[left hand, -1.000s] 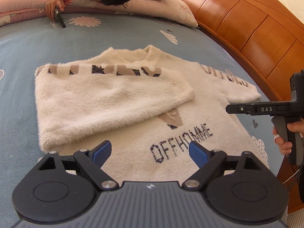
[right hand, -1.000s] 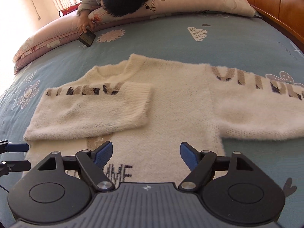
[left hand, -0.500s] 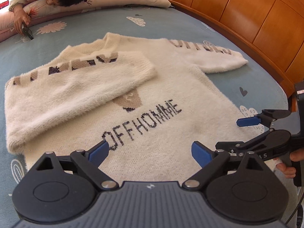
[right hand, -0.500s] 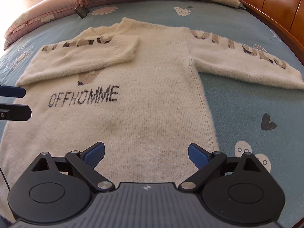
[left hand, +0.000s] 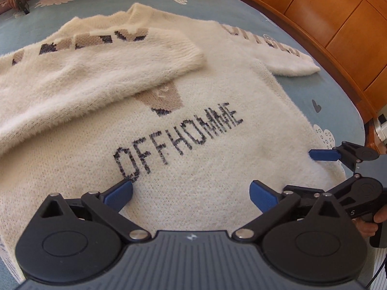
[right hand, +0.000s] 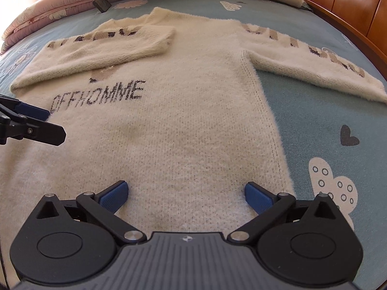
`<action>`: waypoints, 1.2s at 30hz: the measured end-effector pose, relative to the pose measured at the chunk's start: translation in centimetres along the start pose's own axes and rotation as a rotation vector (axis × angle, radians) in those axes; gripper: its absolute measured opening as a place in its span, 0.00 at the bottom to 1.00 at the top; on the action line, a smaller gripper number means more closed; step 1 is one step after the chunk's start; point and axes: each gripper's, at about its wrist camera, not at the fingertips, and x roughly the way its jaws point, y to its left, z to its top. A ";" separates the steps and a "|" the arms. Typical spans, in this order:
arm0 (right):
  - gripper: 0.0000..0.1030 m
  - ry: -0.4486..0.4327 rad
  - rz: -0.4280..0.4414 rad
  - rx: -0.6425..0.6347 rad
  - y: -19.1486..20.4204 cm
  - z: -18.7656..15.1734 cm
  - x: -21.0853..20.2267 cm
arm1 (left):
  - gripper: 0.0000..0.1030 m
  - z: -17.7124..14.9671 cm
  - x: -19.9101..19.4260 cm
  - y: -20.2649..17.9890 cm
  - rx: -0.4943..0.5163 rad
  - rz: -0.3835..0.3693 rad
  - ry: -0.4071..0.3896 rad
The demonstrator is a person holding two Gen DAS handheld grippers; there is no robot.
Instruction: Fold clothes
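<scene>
Sweater (right hand: 183,111) flat on bed; left hand-held gripper (left hand: 191,191) and right hand-held gripper (right hand: 186,193) released above hem.

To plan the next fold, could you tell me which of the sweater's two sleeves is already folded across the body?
The left sleeve, above the OFFHOMME lettering, lies across the sweater. The right sleeve stretches out over the blue bedsheet.

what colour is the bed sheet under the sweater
Grey-blue with pale cloud, flower and heart prints; clearest in the right wrist view.
</scene>
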 end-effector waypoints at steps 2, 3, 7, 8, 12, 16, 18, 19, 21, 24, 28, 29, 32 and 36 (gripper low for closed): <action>1.00 0.025 0.023 0.004 -0.4 0.5 -0.2 | 0.99 0.1 0.1 -0.5 0.013 0.021 0.007; 1.00 0.031 0.034 0.018 -0.7 0.8 -0.5 | 0.99 0.1 0.1 -0.7 0.022 0.034 0.013; 1.00 -0.027 0.083 0.150 -4.5 2.2 -2.2 | 0.99 0.0 -0.5 -2.8 0.087 0.057 0.038; 1.00 -0.045 0.095 0.185 -5.5 2.5 -2.7 | 0.99 -0.2 -0.2 -3.1 0.101 0.040 0.047; 1.00 -0.139 0.147 0.403 -12.6 3.4 -3.7 | 0.99 -0.8 0.9 -4.4 0.170 0.040 0.066; 0.99 -0.245 0.196 0.625 -20.0 4.0 -4.3 | 0.99 -0.9 1.3 -4.5 0.190 0.051 0.056; 0.95 -0.293 0.189 0.724 -23.3 4.0 -4.2 | 0.99 -0.8 1.3 -4.2 0.180 0.034 0.050; 0.92 -0.305 0.184 0.760 -24.6 4.0 -3.8 | 0.99 -0.8 1.2 -4.1 0.174 0.024 0.049; 0.75 -0.309 0.178 0.811 -26.5 4.3 -2.7 | 0.99 -0.7 1.1 -3.9 0.164 0.016 0.051; 0.55 -0.314 0.169 0.887 -29.3 4.6 -1.0 | 0.99 -0.3 0.8 -4.0 0.125 0.023 0.072; 0.52 -0.320 0.156 0.988 -33.1 5.0 1.2 | 0.99 0.1 -0.3 -3.7 0.101 0.000 0.062; 0.52 -0.319 0.157 1.012 -34.0 5.1 1.9 | 0.99 0.2 -0.3 -3.5 0.091 -0.001 0.060; 0.51 -0.336 0.164 1.064 -36.1 5.2 3.8 | 0.99 0.3 0.7 -2.6 0.058 0.017 0.082; 0.51 -0.382 0.186 1.109 -38.6 5.7 5.0 | 0.99 0.3 0.9 -2.7 0.072 0.016 0.074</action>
